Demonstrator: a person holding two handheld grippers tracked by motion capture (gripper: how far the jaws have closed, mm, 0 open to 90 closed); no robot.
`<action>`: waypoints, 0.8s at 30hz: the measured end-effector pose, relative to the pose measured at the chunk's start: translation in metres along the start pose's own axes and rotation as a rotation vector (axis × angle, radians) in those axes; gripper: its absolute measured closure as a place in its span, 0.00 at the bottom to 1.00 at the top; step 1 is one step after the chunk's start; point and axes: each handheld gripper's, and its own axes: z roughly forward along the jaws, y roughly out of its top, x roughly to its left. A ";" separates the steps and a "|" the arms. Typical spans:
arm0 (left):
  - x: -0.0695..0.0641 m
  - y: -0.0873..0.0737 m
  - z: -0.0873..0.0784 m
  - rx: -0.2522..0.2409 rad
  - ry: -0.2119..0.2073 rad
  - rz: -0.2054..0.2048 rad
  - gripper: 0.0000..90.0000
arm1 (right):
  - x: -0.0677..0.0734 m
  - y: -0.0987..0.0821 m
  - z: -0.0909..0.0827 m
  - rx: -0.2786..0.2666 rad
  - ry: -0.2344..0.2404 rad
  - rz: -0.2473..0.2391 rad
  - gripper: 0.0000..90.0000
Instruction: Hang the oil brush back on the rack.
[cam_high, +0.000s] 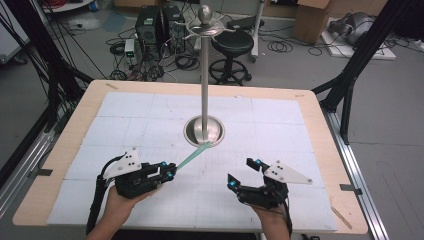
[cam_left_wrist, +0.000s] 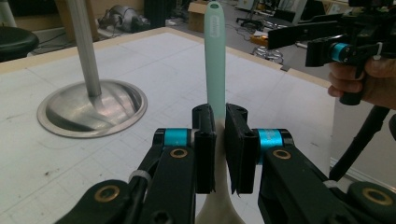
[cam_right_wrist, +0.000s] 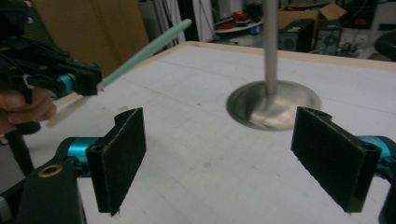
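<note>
Slim mint-green, cream-ended spatula (cam_left_wrist: 215, 70), upright

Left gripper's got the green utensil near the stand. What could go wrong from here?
1. The left gripper pinches the mint-green utensil low on its handle, so the long free end could pivot or slip between the pads.
2. Its tip points toward the metal stand; a forward push might knock the pole or catch the base rim.
3. The right gripper hangs open close by, so the two could collide if they converge.
</note>
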 end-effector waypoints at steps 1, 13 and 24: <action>-0.001 0.000 0.000 -0.002 0.000 0.001 0.91 | 0.000 0.000 0.000 0.000 0.000 0.000 0.19; -0.013 0.002 0.006 0.002 -0.026 0.021 0.91 | 0.015 0.020 0.041 0.033 0.121 -0.006 0.31; -0.017 0.003 0.010 0.008 -0.029 0.026 0.91 | 0.021 0.029 0.051 0.018 0.185 0.017 0.47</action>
